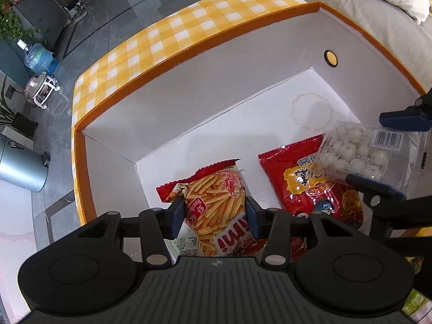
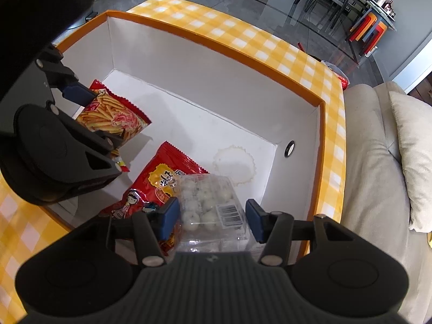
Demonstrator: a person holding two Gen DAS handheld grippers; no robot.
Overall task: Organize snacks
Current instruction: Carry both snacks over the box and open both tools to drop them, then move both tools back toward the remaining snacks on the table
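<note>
A white box with an orange rim [image 1: 194,54] [image 2: 216,43] stands on a yellow checked cloth. My left gripper [image 1: 215,213] is shut on a bag of prawn sticks [image 1: 216,197] [image 2: 113,113] and holds it low in the box's left part. A red snack bag [image 1: 305,181] [image 2: 159,178] lies on the box floor beside it. My right gripper [image 2: 213,216] [image 1: 388,156] has its jaws against the sides of a clear plastic tub of white balls [image 2: 208,202] [image 1: 359,154], held over the red bag.
A round stain [image 1: 311,110] [image 2: 235,162] marks the box floor. A beige sofa with a cushion [image 2: 383,162] lies to the right of the box. A grey bin [image 1: 21,167] and a water bottle [image 1: 39,58] stand on the floor at left.
</note>
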